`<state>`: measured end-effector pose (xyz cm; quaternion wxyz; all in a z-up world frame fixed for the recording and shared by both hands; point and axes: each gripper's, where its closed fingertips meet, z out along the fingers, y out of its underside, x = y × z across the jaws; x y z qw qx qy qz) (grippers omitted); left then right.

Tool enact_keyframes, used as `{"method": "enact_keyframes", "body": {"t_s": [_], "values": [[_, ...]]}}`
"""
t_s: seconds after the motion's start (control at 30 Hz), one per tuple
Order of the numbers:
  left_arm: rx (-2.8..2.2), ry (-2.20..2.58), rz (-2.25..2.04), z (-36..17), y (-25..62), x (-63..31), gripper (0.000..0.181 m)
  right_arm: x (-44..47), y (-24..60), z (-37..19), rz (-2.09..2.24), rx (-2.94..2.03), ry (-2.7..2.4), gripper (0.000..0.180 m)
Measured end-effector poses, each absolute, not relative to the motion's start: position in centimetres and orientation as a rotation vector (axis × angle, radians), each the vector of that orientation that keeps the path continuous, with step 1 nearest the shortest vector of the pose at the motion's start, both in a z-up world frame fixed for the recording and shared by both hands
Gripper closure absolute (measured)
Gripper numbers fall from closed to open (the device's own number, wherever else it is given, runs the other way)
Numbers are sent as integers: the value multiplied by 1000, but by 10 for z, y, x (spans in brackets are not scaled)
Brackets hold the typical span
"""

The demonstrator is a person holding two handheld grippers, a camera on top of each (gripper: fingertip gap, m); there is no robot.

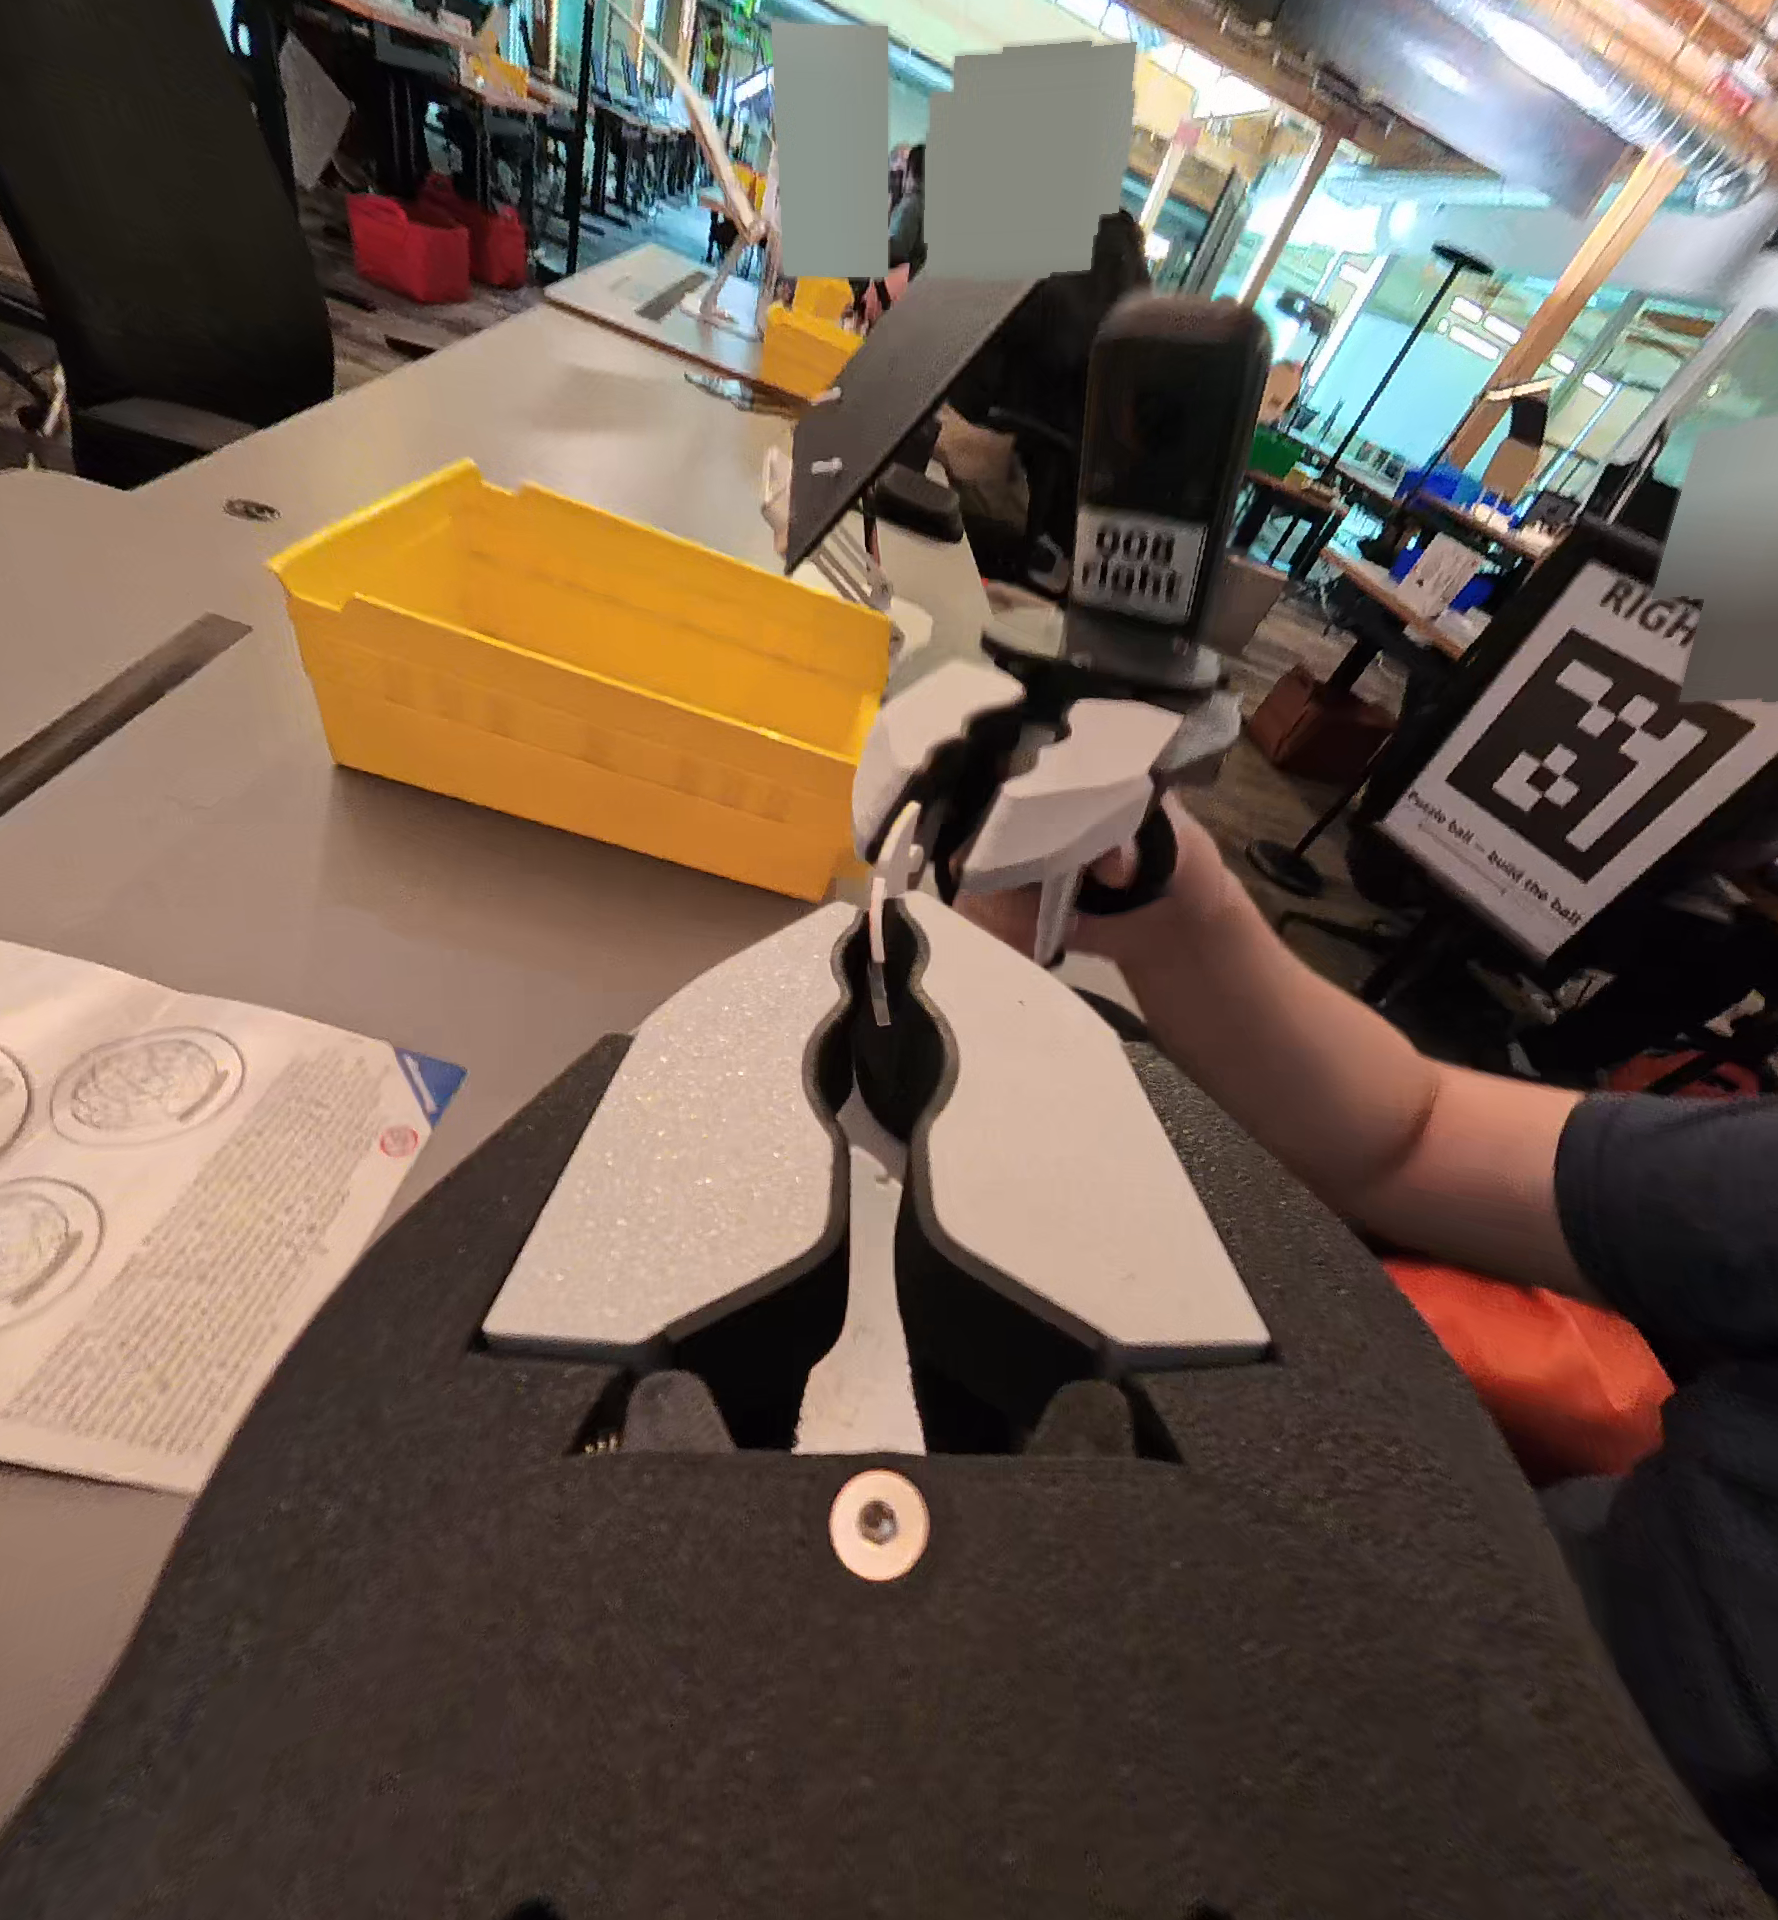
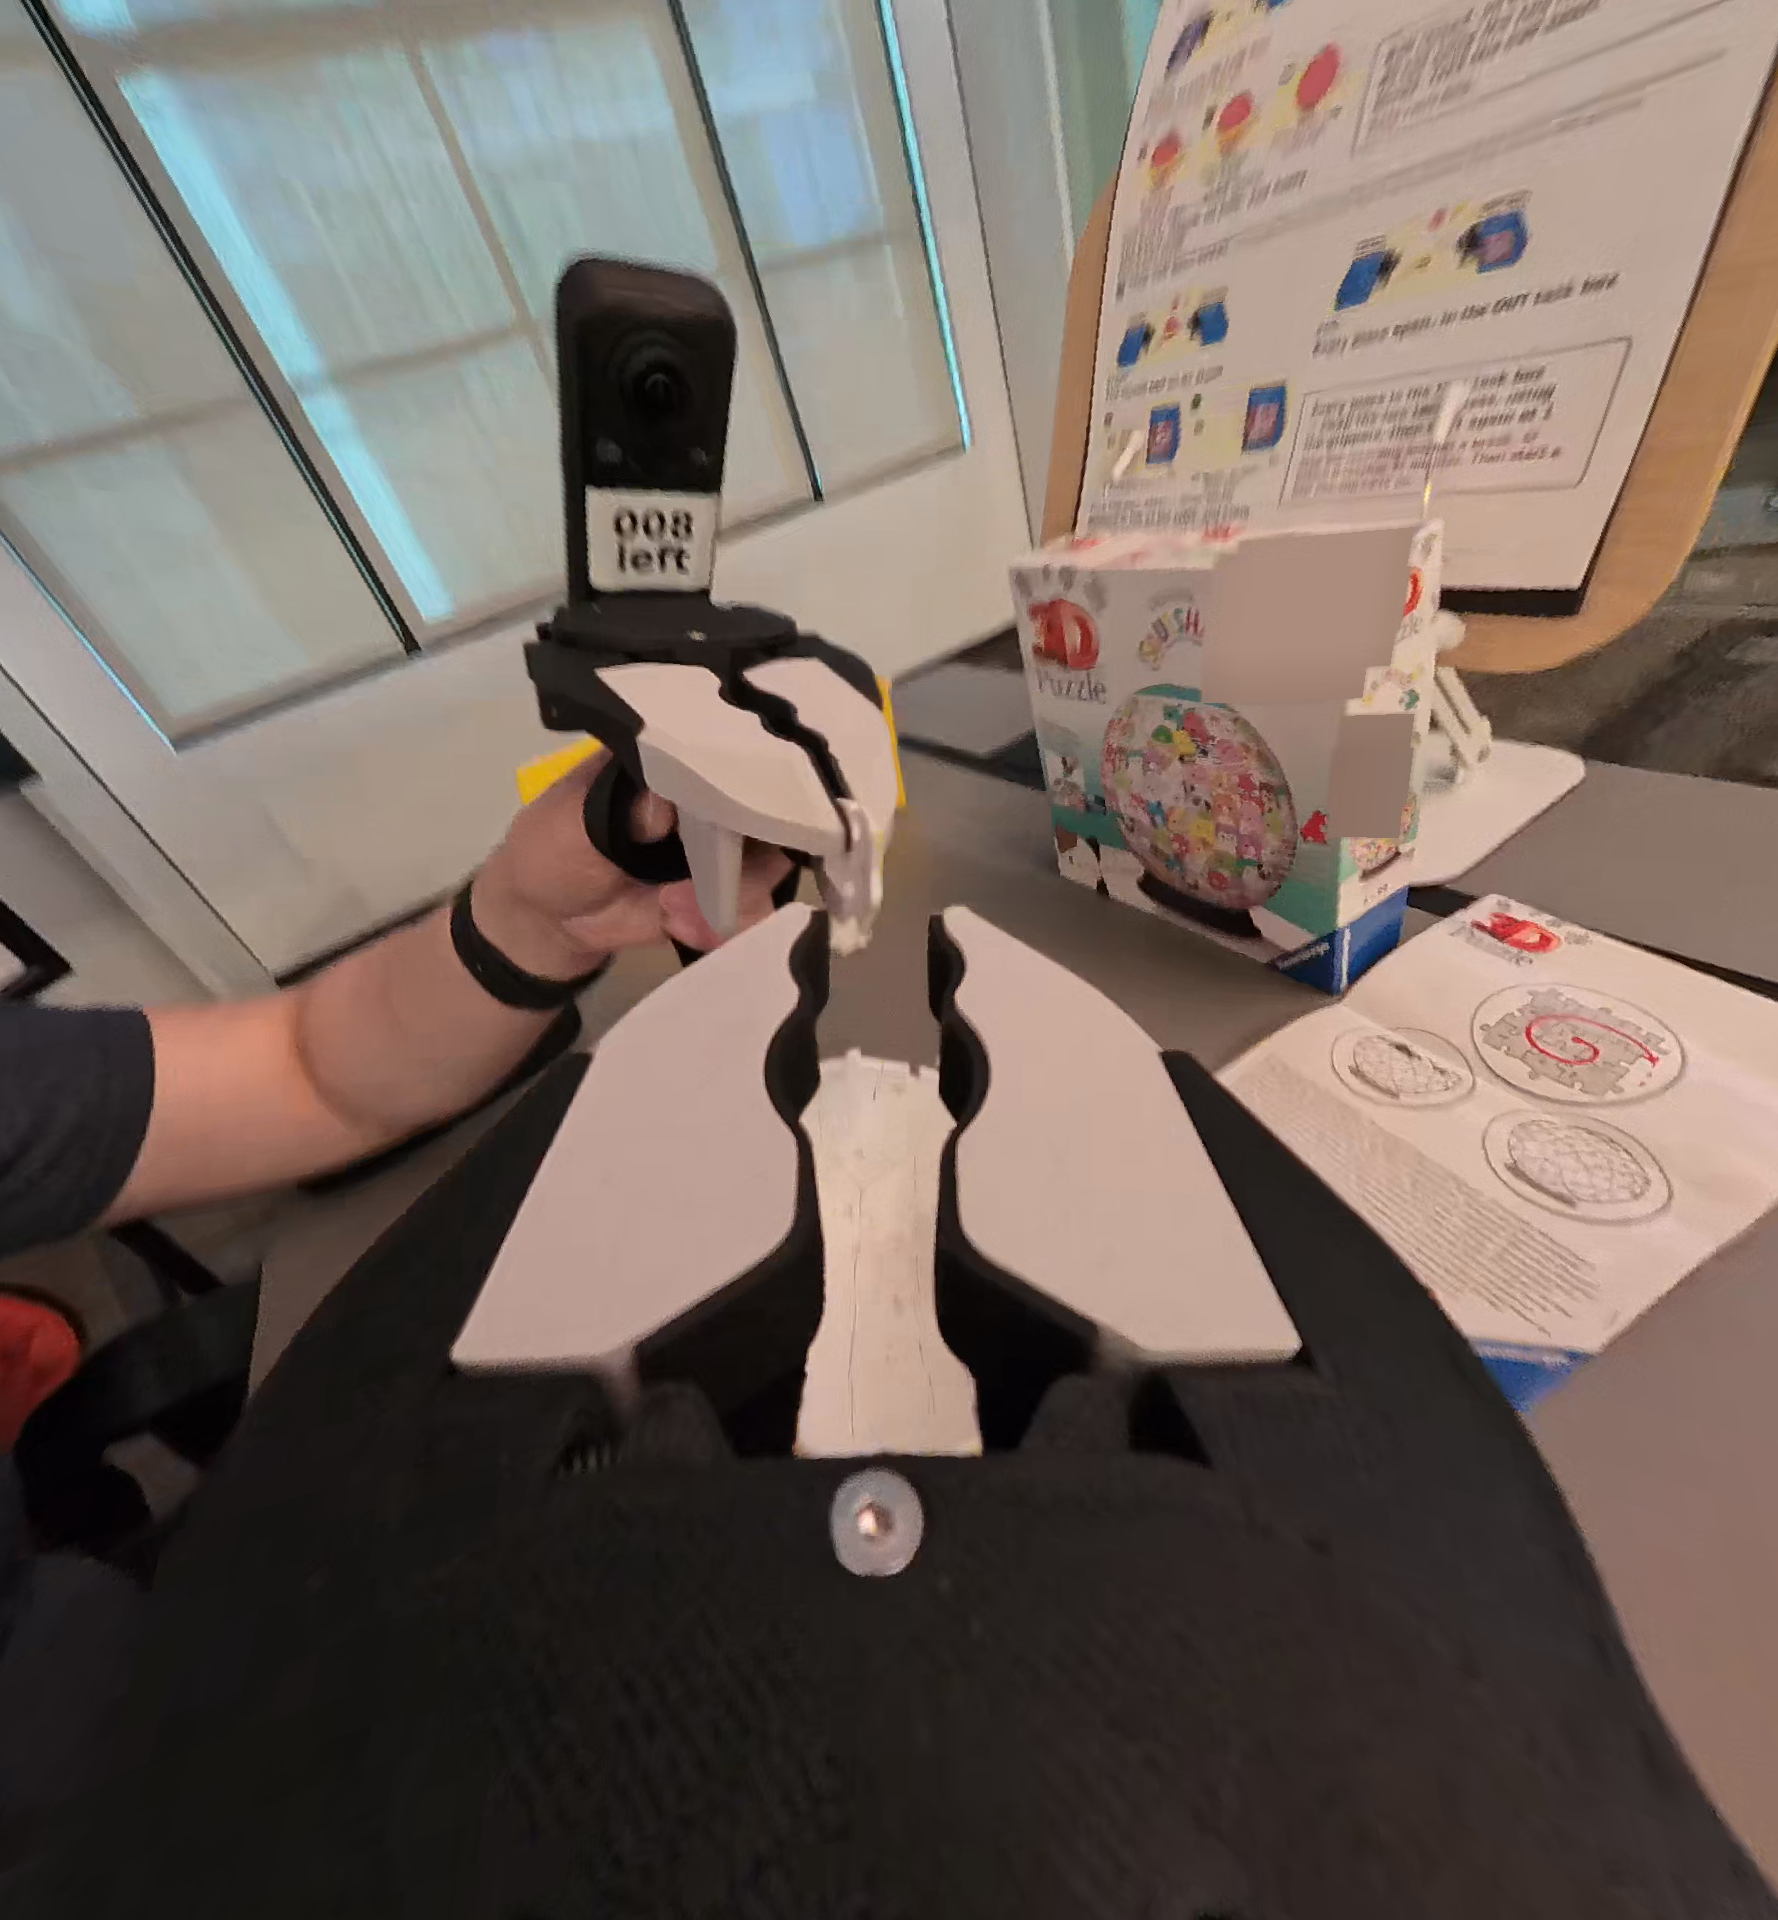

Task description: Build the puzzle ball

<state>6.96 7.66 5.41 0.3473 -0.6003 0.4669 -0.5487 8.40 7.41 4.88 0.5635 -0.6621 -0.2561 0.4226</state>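
The sheet [image 1: 137, 1195] lies flat at near left, diagrams up, likely for reference. Behind it sits the yellow bin [image 1: 573, 665] — ribbed plastic, open-topped, presumably for pieces, though its inside is hidden. In the middle the left gripper [image 1: 880, 997] is pressed together on a thin, curved white piece [image 1: 880, 966]. The right gripper [image 1: 911, 831] meets it tip to tip, apparently to join or take the piece; its jaws stand spread in its own view, nothing between them. The puzzle box [image 2: 1207, 748], glossy card, stands far right in that view. No assembled ball shows.
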Motion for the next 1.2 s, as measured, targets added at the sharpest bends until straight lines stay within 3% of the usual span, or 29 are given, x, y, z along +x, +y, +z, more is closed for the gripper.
{"method": "enact_keyframes", "body": {"t_s": [0.4, 0.47, 0.57, 0.73, 0.93, 1.2], "values": [[-1453, 1138, -1524, 73, 93, 90, 179, 98, 94, 65, 1113, -1396, -397, 157], [-1441, 1137, -1527, 73, 94, 91, 179, 98, 97, 67, 1104, -1377, -371, 159], [-1437, 1151, -1522, 70, 93, 95, 179, 96, 97, 65, 1136, -1379, -377, 177], [-1426, 1215, -1528, 66, 90, 97, 179, 99, 94, 62, 1111, -1400, -409, 177], [-1365, 1267, -1522, 79, 100, 75, 135, 112, 83, 34, 882, -1671, -599, 177], [-1352, 1469, -1356, 48, 110, 64, 138, 99, 81, -21, 508, -2098, -1012, 177]]}}
